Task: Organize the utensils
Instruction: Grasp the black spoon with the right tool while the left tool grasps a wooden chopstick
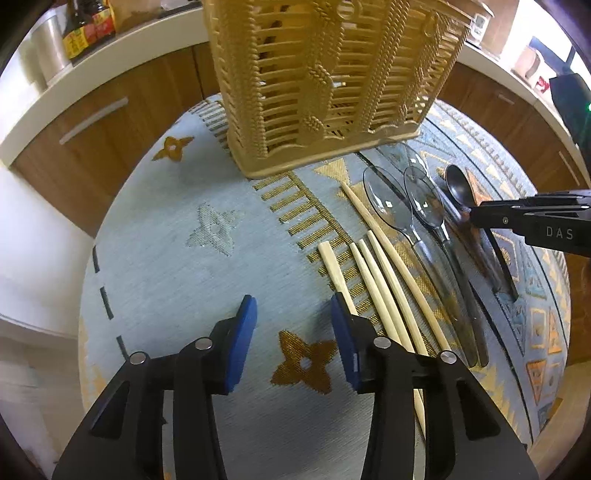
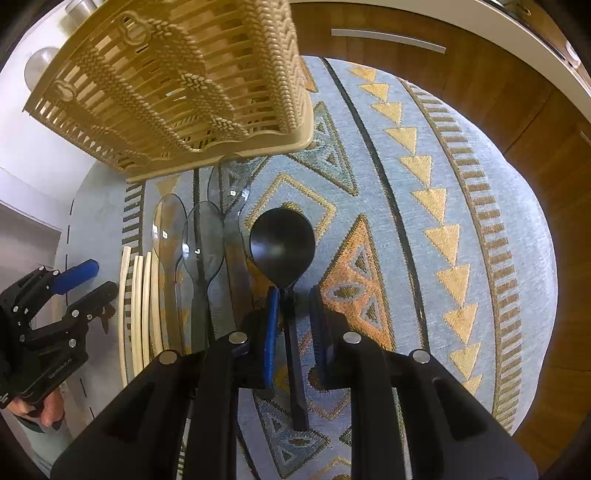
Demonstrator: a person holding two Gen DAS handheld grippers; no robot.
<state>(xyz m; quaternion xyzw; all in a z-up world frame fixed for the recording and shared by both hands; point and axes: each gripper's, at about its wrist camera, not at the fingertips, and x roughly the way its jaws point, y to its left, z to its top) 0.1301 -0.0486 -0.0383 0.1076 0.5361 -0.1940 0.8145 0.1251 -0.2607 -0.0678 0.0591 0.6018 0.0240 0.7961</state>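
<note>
A tan woven utensil basket [image 1: 325, 77] stands at the far side of the patterned cloth; it also shows in the right wrist view [image 2: 173, 85]. Several pale chopsticks [image 1: 384, 280] lie beside three clear plastic spoons [image 1: 391, 206] and a black spoon [image 1: 458, 188]. My left gripper [image 1: 293, 314] is open above the cloth, its right finger over a chopstick. My right gripper [image 2: 293, 299] straddles the black spoon's [image 2: 282, 245] handle just below the bowl, jaws narrowly apart with a small gap to the handle on each side. The chopsticks [image 2: 138, 295] and clear spoons [image 2: 203, 236] lie to its left.
The round table is covered by a blue and gold patterned cloth [image 2: 424, 221]. Wooden cabinets [image 1: 110, 122] with a white counter stand behind, with sauce bottles [image 1: 88, 26] on it. The left gripper [image 2: 55, 306] shows at the left of the right wrist view.
</note>
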